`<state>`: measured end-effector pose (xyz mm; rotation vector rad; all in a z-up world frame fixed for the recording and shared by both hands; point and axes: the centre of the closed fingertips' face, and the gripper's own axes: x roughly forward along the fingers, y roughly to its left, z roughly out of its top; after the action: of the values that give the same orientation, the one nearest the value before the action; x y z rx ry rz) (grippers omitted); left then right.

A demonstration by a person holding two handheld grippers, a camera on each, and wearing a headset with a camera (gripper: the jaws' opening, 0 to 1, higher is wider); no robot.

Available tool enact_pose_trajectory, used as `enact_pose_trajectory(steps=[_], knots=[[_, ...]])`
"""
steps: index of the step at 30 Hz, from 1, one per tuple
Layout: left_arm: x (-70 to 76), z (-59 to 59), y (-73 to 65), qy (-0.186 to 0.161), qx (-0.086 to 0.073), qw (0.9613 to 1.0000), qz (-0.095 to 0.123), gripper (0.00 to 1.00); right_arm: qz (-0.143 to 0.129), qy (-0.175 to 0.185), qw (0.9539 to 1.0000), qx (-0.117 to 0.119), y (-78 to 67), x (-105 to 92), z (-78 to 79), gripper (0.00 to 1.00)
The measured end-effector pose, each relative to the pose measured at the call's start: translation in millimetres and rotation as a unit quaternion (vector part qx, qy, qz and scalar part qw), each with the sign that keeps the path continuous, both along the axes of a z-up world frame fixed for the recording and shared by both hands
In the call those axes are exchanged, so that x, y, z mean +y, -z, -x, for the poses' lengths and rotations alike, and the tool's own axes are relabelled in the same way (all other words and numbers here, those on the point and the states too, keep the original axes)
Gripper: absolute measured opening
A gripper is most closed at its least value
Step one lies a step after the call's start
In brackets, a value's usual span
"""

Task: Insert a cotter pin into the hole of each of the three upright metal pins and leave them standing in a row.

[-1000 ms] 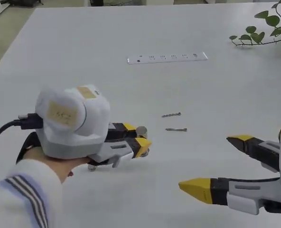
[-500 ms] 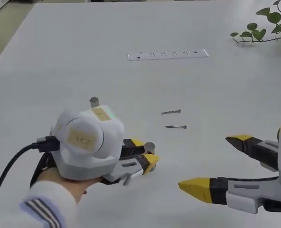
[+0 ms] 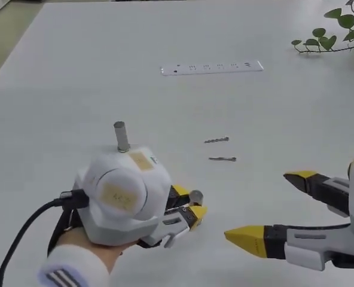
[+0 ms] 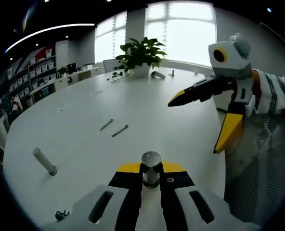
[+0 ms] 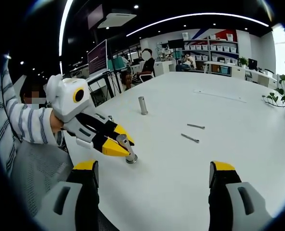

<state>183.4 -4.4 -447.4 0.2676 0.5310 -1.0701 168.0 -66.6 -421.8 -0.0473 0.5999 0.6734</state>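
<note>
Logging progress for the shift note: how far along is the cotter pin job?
Done: nothing visibly pinned; the standing metal pin stands alone. In hand: left gripper is shut on the held metal pin. Left: far cotter pin and near cotter pin lie loose; right gripper is open and empty.

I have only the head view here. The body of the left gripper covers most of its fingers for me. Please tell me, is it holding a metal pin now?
Observer: Yes. In the left gripper view the left gripper has its fingers shut on a metal pin, just below its head.
Operator: Is the foot of this pin on the table?
Observer: The right gripper view shows its wide foot down at the table, and the pin appears to lean.
Operator: And the other pin? I cannot see its foot.
Observer: The second pin stands upright on its own foot, apart from the left gripper.
</note>
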Motion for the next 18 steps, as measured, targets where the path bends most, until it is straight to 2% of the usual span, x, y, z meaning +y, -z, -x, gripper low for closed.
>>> enact_pose_trajectory(steps=[9, 11, 18], knots=[[-0.1, 4.2, 4.7, 0.006, -0.001, 0.9999, -0.009, 0.09, -0.001, -0.003, 1.0, 0.002, 1.1, 1.9, 1.0, 0.94], [0.0, 4.7, 5.4, 0.01, -0.015, 0.9997, -0.016, 0.09, -0.001, -0.003, 1.0, 0.002, 1.1, 2.1, 0.9, 0.94], [0.6, 6.3, 10.3, -0.008, 0.005, 0.9999, -0.013, 0.09, -0.001, -0.004, 1.0, 0.003, 1.6, 2.5, 1.1, 0.94]])
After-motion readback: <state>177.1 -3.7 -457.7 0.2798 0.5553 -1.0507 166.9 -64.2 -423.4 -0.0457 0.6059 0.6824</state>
